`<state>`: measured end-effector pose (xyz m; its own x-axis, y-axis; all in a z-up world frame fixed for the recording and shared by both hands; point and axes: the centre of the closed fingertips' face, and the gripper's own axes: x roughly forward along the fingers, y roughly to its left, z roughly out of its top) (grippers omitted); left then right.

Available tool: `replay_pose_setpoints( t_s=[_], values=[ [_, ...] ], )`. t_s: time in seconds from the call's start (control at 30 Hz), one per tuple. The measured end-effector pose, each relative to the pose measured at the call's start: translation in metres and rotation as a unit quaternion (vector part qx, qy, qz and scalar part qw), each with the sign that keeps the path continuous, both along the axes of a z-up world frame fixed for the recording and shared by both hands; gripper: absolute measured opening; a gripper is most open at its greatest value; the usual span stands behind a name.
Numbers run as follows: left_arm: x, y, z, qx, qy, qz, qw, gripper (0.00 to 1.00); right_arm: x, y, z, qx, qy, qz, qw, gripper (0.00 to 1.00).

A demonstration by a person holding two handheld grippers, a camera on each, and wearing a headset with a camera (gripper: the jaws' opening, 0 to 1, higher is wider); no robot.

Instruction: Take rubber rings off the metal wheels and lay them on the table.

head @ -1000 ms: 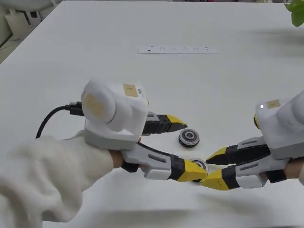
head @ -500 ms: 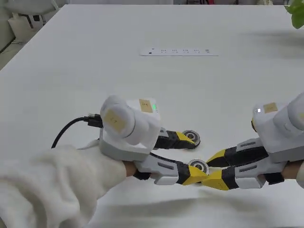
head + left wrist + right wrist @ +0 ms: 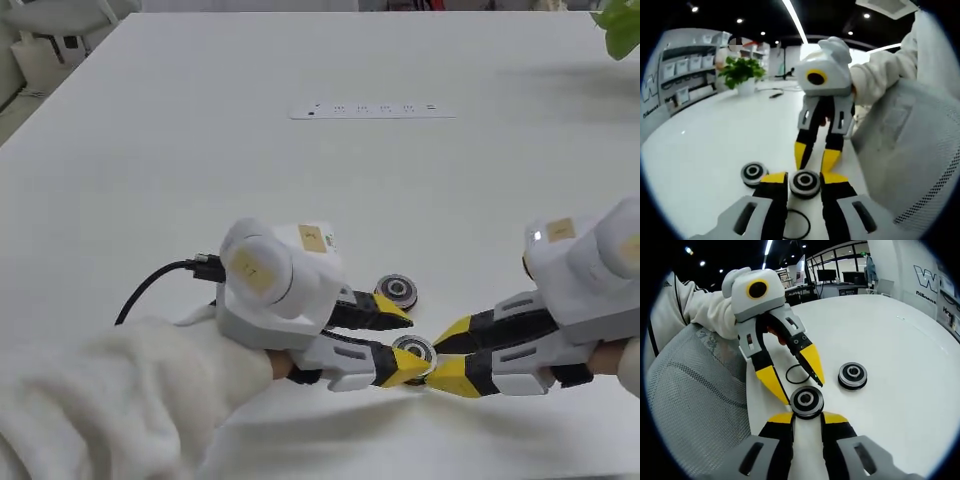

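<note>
- Rubber, seen as a black outer band, appears to sit on the metal wheel [image 3: 413,350], so this ring is judged not yet removed.
- Risk: both tools work on one small wheel from opposite sides. If the pull is off-axis, the wheel may twist out of the jaws and roll across the desk [image 3: 300,180].
- Risk: the yellow tips of the two tools stand just beside each other. A further closing move could make them collide or pinch metal instead of rubber.
- Risk: a stretched ring may snap free and land away from the loose rubber ring [image 3: 798,374] lying on the desk near the left tool.
- Left tool [image 3: 805,178]: jaws are narrow, set at wheel width, with a tip against each side of the metal wheel.
- Right tool [image 3: 807,417]: jaws are also narrow, with the tips at the wheel's near edge. Whether they clamp it cannot be told.
- A second wheel [image 3: 852,376] lies flat on the desk near the first, touched by neither tool.
</note>
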<state>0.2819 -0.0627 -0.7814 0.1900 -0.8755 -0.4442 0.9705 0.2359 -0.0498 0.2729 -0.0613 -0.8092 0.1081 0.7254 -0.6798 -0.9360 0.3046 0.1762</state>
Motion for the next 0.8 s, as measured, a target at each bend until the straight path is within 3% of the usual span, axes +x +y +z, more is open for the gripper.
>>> replay_pose_setpoints(
  t_s=[0.43,0.8],
  values=[
    [0.0017,0.0019,-0.0095,0.011,0.004,0.001,0.9999,0.23,0.0024,-0.0038,-0.0033,-0.011,-0.012,0.010,0.9998,0.10],
    [0.0022,0.0018,-0.0098,0.017,-0.020,-0.007,0.9996,0.21,0.0067,-0.0057,-0.0036,-0.013,-0.019,0.006,0.9997,0.03]
  ],
)
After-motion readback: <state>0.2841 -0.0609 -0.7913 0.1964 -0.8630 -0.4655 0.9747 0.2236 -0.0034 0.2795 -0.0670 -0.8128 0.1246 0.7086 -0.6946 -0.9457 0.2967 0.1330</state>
